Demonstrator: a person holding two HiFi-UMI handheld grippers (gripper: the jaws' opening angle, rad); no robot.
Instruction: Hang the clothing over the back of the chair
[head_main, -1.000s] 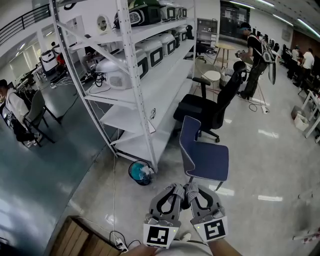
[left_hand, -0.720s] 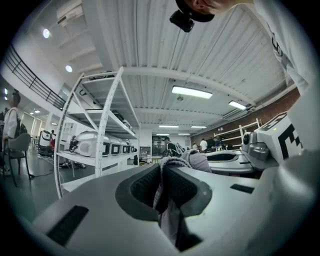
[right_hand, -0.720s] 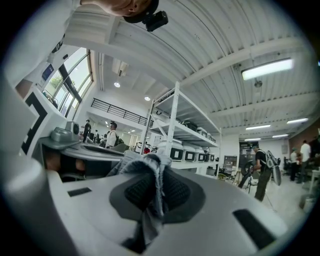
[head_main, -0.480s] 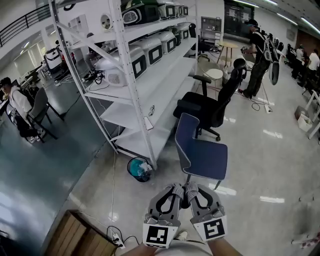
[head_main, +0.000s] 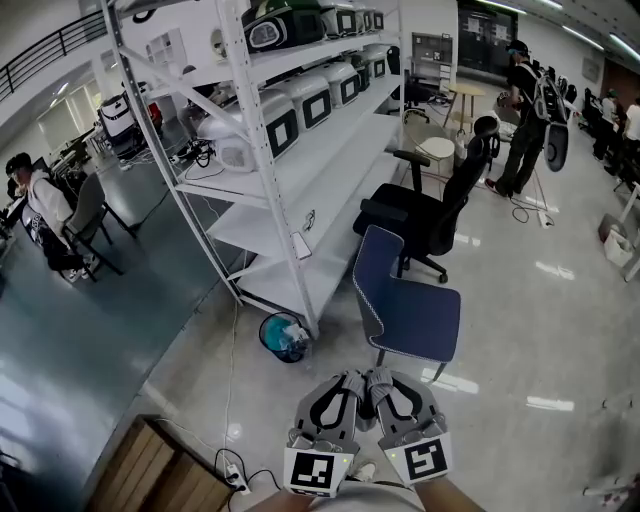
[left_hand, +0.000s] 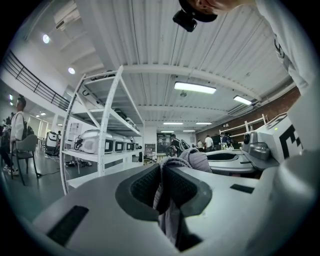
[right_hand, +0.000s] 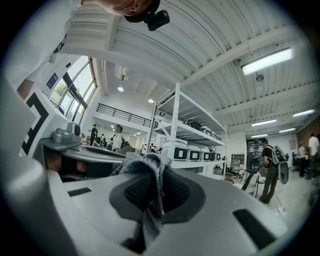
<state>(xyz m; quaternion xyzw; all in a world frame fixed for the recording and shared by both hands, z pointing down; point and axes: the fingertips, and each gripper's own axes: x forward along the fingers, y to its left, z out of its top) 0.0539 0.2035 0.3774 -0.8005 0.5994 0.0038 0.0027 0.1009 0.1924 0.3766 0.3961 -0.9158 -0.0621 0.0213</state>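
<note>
A blue chair (head_main: 405, 300) stands on the floor just ahead of both grippers, its back (head_main: 371, 268) to the left of its seat. The left gripper (head_main: 348, 382) and right gripper (head_main: 386, 380) are held side by side and level at the bottom of the head view. Each is shut on a bunch of grey clothing (head_main: 367, 378). In the left gripper view the grey fabric (left_hand: 170, 205) is pinched between the dark pads (left_hand: 142, 186). The right gripper view shows the same fabric (right_hand: 151, 172) squeezed between its pads (right_hand: 175, 192). Most of the garment is hidden below the grippers.
A tall white shelving rack (head_main: 300, 170) with appliances stands left of the chair. A black office chair (head_main: 430, 210) is behind it. A teal bin (head_main: 283, 337) sits at the rack's foot. A wooden crate (head_main: 150, 470) and a power strip (head_main: 235, 483) lie near left. A person (head_main: 525, 110) stands far right.
Both grippers have drifted slightly lower and stayed shut on the fabric. The chair and rack have shifted only a little in the head view.
</note>
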